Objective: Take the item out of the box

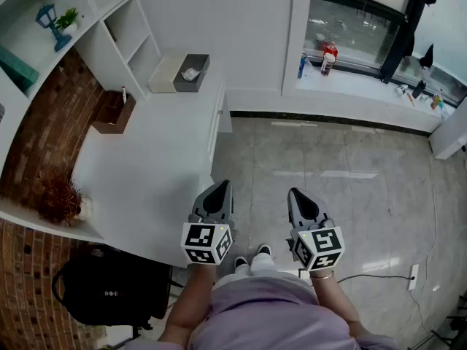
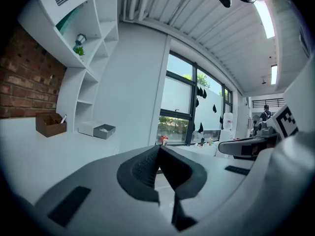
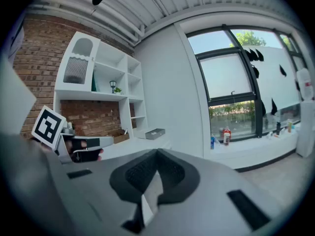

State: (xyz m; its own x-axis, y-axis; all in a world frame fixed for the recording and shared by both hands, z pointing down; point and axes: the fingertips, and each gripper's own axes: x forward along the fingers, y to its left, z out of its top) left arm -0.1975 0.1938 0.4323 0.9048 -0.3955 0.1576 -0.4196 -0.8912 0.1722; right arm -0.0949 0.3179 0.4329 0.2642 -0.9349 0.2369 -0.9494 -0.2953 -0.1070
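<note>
A grey open box (image 1: 192, 73) with a crumpled white item (image 1: 190, 73) in it stands at the far end of the white counter (image 1: 146, 173), next to a white lid (image 1: 165, 72). The same box is small and distant in the left gripper view (image 2: 104, 130) and in the right gripper view (image 3: 155, 132). My left gripper (image 1: 221, 187) hangs over the counter's near right edge, jaws shut and empty (image 2: 158, 149). My right gripper (image 1: 298, 194) is held over the floor, jaws shut with nothing in them (image 3: 157, 153). Both are far from the box.
A brown wooden box (image 1: 113, 111) sits against the brick wall. A dried plant (image 1: 60, 197) stands at the counter's left end. White shelves (image 1: 87, 20) rise behind the counter. Bottles (image 1: 328, 57) stand on the window sill. A black bag (image 1: 109, 290) lies under the counter; a cable (image 1: 372, 277) crosses the floor.
</note>
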